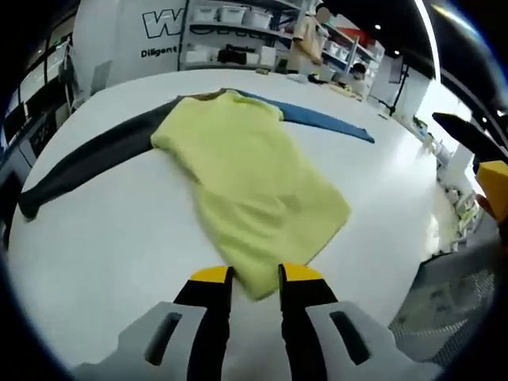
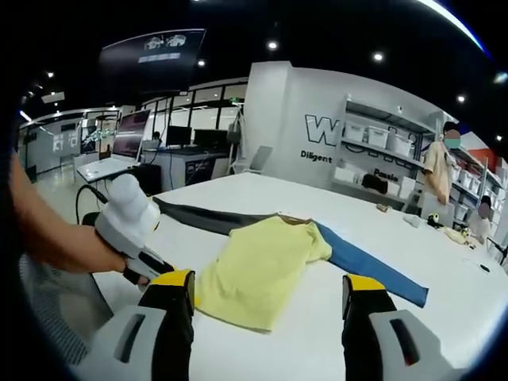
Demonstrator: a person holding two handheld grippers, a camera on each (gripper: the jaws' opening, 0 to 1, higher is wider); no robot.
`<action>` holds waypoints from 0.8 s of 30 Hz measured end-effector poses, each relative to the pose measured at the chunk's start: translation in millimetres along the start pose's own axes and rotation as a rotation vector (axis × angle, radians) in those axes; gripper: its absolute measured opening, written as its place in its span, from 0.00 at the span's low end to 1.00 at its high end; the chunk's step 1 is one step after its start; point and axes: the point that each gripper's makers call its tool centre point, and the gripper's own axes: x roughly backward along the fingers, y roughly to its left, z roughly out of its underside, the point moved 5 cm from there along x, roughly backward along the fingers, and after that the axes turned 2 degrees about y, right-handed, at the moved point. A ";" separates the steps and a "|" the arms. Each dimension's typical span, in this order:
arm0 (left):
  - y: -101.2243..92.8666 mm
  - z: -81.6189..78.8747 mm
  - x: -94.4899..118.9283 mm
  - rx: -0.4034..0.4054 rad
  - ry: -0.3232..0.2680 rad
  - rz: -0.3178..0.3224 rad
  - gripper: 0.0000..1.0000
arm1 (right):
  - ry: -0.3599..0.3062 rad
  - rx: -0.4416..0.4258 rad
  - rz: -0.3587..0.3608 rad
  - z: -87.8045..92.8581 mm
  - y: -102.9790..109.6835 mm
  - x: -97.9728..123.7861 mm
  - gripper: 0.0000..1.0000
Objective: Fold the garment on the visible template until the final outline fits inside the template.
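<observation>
Left tool jaws close on near edge of yellow garment (dark and blue sleeves spread out) on white desk.

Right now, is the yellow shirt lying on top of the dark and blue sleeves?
Yes, the yellow shirt lies across the grey sleeve and the blue sleeve, covering where they meet.

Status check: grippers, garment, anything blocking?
Left hand-held gripper narrow at yellow garment hem, grip unclear. Right hand-held gripper open. Grey and blue strips underneath. Nothing blocking.
</observation>
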 end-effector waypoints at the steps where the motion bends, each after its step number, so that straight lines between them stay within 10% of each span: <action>1: 0.2 -0.1 -0.3 -0.002 0.002 -0.001 0.13 | 0.000 0.001 0.001 0.0 -0.1 0.0 0.75; 16: 4.4 -11.3 9.0 0.038 -0.036 0.033 0.00 | 0.013 0.010 0.014 1.7 -1.6 -0.3 0.74; 24: 1.6 -53.5 32.7 0.127 -0.162 0.104 0.00 | 0.028 0.021 0.015 3.8 -1.2 -1.2 0.74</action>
